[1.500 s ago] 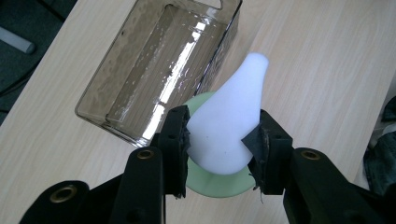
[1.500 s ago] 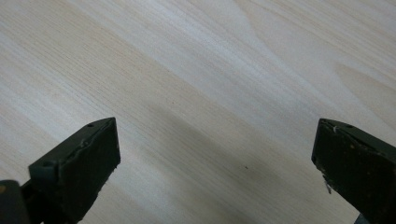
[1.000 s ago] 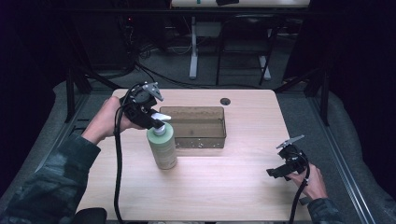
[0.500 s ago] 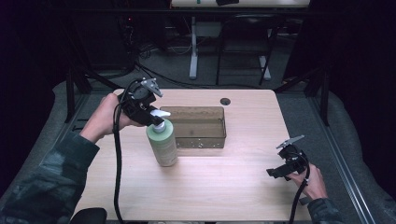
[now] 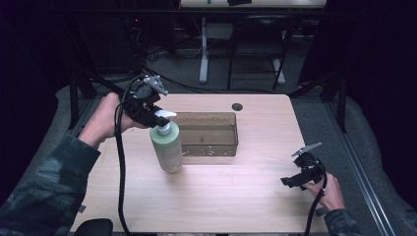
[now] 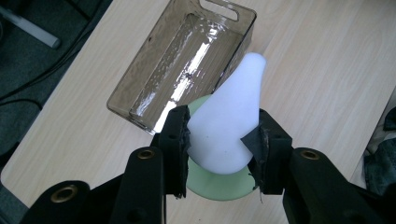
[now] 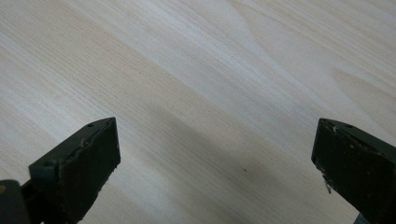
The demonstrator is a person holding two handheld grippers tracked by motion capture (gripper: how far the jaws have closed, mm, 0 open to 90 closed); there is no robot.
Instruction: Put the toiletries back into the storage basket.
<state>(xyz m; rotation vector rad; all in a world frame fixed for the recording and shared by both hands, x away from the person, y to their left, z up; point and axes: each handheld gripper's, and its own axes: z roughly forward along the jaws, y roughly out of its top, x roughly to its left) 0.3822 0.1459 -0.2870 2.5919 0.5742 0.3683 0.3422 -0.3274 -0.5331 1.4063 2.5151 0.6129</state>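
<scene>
At table's left, your left gripper (image 5: 156, 116) clamps the white pump head (image 6: 229, 119) of the green bottle (image 5: 167, 146), upright just left of the clear bin (image 5: 209, 135). Left gripper view shows both pads pressing it. Near right, your right gripper (image 5: 295, 178) gapes wide over bare table (image 7: 196, 84).

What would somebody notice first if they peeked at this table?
Probably the pale green pump bottle standing near the table's left side, with the left gripper shut on its white pump head. Right behind it sits a see-through brown bin, nothing inside. At the right edge, the right gripper waits open over bare wood.
</scene>
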